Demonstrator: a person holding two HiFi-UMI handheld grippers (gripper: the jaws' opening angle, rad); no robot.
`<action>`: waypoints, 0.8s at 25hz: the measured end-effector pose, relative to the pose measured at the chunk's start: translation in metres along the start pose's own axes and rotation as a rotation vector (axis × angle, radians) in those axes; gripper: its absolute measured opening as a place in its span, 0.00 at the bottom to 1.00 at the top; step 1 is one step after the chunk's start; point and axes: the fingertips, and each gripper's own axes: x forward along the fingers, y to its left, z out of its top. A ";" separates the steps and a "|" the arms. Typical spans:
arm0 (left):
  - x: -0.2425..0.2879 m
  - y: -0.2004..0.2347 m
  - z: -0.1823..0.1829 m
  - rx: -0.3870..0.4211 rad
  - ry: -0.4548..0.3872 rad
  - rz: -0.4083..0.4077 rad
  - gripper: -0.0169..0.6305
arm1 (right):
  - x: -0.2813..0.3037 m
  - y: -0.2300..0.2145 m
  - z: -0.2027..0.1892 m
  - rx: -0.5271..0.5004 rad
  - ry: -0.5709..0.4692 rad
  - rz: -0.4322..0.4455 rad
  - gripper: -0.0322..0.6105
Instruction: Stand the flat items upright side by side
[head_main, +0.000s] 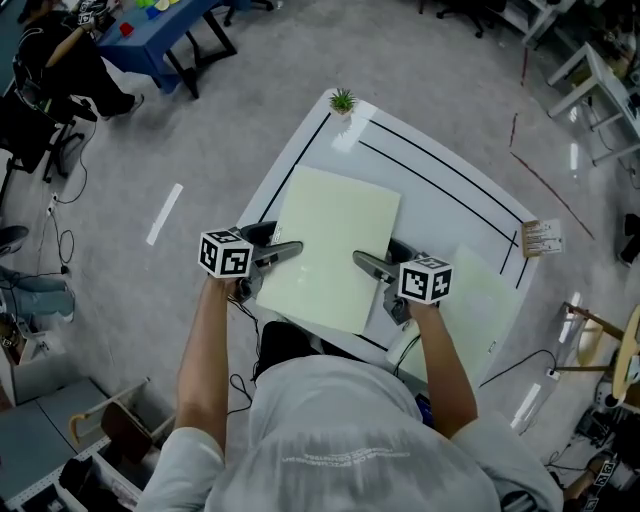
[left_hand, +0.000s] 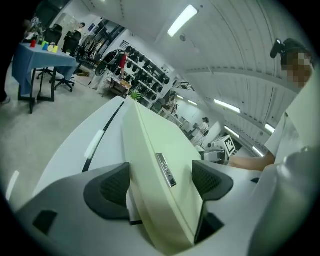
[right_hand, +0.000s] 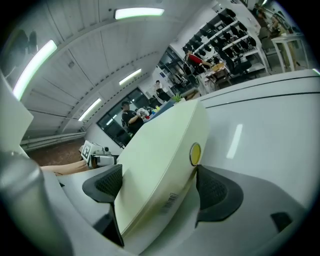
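Since one grip alone would let so wide a folder (head_main: 335, 245) twist, the left claw (head_main: 293, 250) and right claw (head_main: 360, 262) each clamp an opposite edge, holding it above the near edge of the counter (head_main: 430, 160) for tipping upright.

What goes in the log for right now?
left gripper: shut on pale green box | right gripper: shut on it | box: not upright | second flat item: lying on table

A research lab or workshop hall is indicated: a grey speckled floor (head_main: 250, 100) is marked with white tape strips (head_main: 165, 213), a blue work table (head_main: 165, 35) is set at the upper left of the head view, and wall racks of dark gear (left_hand: 145, 75) are lit by long ceiling strip lights (left_hand: 182, 20).
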 end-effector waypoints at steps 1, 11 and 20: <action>-0.003 -0.002 0.000 -0.028 -0.015 -0.016 0.62 | -0.001 0.001 0.003 -0.014 -0.021 0.011 0.75; -0.003 -0.001 -0.001 -0.242 -0.075 -0.030 0.62 | -0.005 0.010 0.011 -0.201 -0.088 0.037 0.75; -0.008 -0.002 0.001 -0.240 -0.082 -0.076 0.64 | -0.008 0.025 0.017 -0.313 -0.126 0.076 0.75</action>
